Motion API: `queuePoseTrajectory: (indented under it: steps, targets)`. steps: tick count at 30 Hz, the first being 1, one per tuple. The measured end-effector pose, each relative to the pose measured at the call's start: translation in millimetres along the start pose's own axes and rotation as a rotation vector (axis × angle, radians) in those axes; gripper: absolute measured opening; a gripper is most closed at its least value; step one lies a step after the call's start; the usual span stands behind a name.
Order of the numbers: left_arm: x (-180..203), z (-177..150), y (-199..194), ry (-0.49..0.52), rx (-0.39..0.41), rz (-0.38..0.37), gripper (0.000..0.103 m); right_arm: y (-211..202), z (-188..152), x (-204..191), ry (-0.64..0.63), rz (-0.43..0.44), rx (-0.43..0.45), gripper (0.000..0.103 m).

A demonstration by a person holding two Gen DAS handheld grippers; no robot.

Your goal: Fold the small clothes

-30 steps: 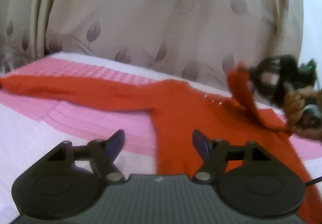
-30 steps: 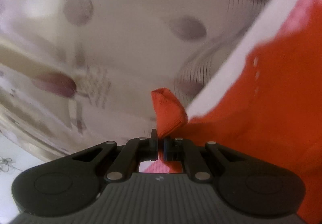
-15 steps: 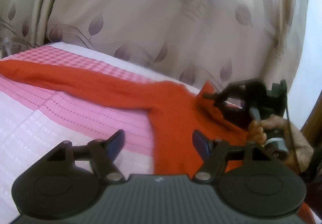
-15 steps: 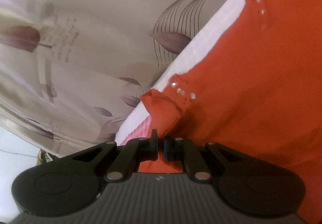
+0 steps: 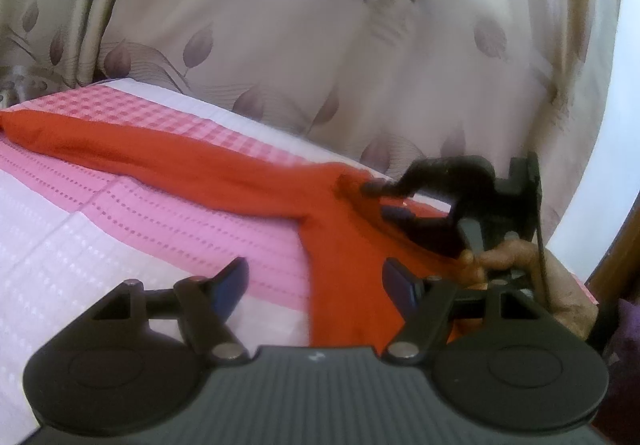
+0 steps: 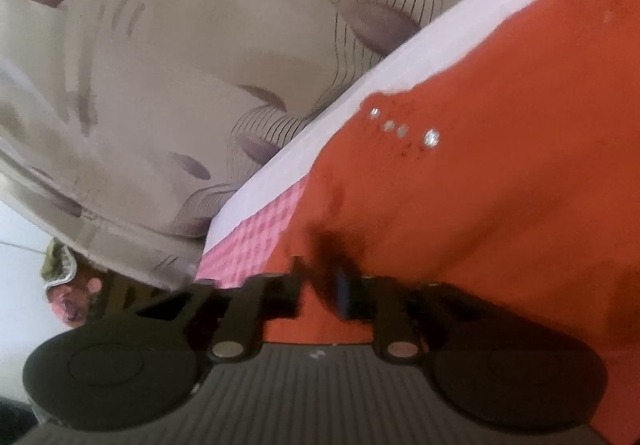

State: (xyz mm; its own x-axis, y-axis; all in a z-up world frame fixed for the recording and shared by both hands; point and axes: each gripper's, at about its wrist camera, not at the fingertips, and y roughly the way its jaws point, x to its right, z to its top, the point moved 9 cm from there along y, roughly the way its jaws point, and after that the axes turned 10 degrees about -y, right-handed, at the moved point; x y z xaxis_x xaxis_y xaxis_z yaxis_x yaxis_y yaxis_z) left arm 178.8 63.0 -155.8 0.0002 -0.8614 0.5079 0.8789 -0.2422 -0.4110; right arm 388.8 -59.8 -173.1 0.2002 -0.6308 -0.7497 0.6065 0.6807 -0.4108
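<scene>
Two grippers work over one red garment (image 5: pixel 344 245), which lies spread on a pink-and-white bedcover (image 5: pixel 120 229) with a leaf-patterned curtain (image 5: pixel 304 37) hanging behind. Seen from the left wrist, one long red sleeve (image 5: pixel 152 153) stretches away toward ten o'clock across the pink checked band, while the body of the garment runs down toward six o'clock and passes between the left gripper's (image 5: pixel 316 283) blue-tipped fingers. That claw stands wide, its pads clear of the cloth on both sides, holding nothing. At three o'clock in the same view the right gripper (image 5: pixel 380 201), carried in a person's hand (image 5: pixel 504 257), lies low over the folded-in part of the garment near its far edge. Its jaws have just been opening; they now stand narrowly apart with red fabric lying between and beneath them, and the pads no longer pinch it. From the right wrist, blurred by motion, the red cloth (image 6: pixel 480 165) fills the view from twelve to five o'clock, small shiny studs (image 6: pixel 404 129) dotting it near the edge at the centre of the view.
</scene>
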Motion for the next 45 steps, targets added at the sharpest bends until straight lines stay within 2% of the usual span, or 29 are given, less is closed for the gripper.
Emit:
queuePoseTrajectory:
  steps: [2,5,7,10,14,18,23,27,29,30,34,37,38,39,41,45]
  targets:
    - [-1.9,1.5,-0.8,-0.009,0.003,0.003,0.074,-1.2,0.6,-3.6,-0.008,0.014,-0.001,0.041]
    - [-7.9,7.3,-1.0,-0.036,-0.001,0.022,0.074,-4.1,1.7,-5.6,0.016,0.048,0.012,0.047]
    - [-15.6,14.0,-2.6,-0.069,-0.004,0.034,0.074,-1.1,-1.9,-5.3,0.003,0.048,-0.001,0.047]
    - [-32.5,32.5,-8.0,-0.117,0.020,0.069,0.074,5.7,-6.8,-9.9,-0.116,-0.026,-0.034,0.035]
    - [-63.9,60.2,-13.6,-0.187,0.050,0.129,0.074,9.0,-8.7,-12.1,-0.167,-0.049,-0.040,0.031]
    - [-106.4,84.5,-16.0,-0.273,0.073,0.194,0.073,7.5,-9.3,-13.8,-0.188,-0.061,-0.034,0.031]
    - [-160.6,110.5,-11.1,-0.370,0.087,0.252,0.072,-8.3,-11.1,-18.6,-0.176,-0.034,0.036,0.036]
    - [-208.5,132.0,-8.1,-0.478,0.121,0.321,0.072,-16.6,-19.8,-28.4,-0.240,-0.025,0.036,0.037]
    - [-231.5,138.5,-5.2,-0.551,0.117,0.335,0.072,-16.7,-22.8,-30.1,-0.247,-0.018,0.024,0.038]
    - [-242.6,141.3,-3.7,-0.584,0.119,0.346,0.067,-16.8,-22.8,-30.7,-0.251,-0.019,0.023,0.038]
    - [-263.0,155.9,0.9,-0.628,0.145,0.334,0.065,-14.6,-24.2,-32.5,-0.261,-0.022,0.008,0.041]
    - [-269.2,163.0,10.2,-0.624,0.134,0.349,0.048,-15.6,-25.8,-32.8,-0.260,-0.021,0.008,0.042]
    - [-271.5,164.2,14.4,-0.625,0.126,0.354,0.036,-15.5,-26.1,-33.1,-0.258,-0.021,0.010,0.042]
    - [-274.7,164.4,18.0,-0.630,0.117,0.358,0.020,-15.8,-26.3,-32.6,-0.255,-0.021,0.010,0.042]
    - [-280.1,162.5,25.1,-0.638,0.093,0.368,0.005,-16.7,-26.4,-30.7,-0.244,-0.021,0.014,0.044]
    - [-275.1,166.2,28.8,-0.557,0.110,0.394,0.004,-18.5,-24.8,-25.7,-0.216,-0.015,0.024,0.044]
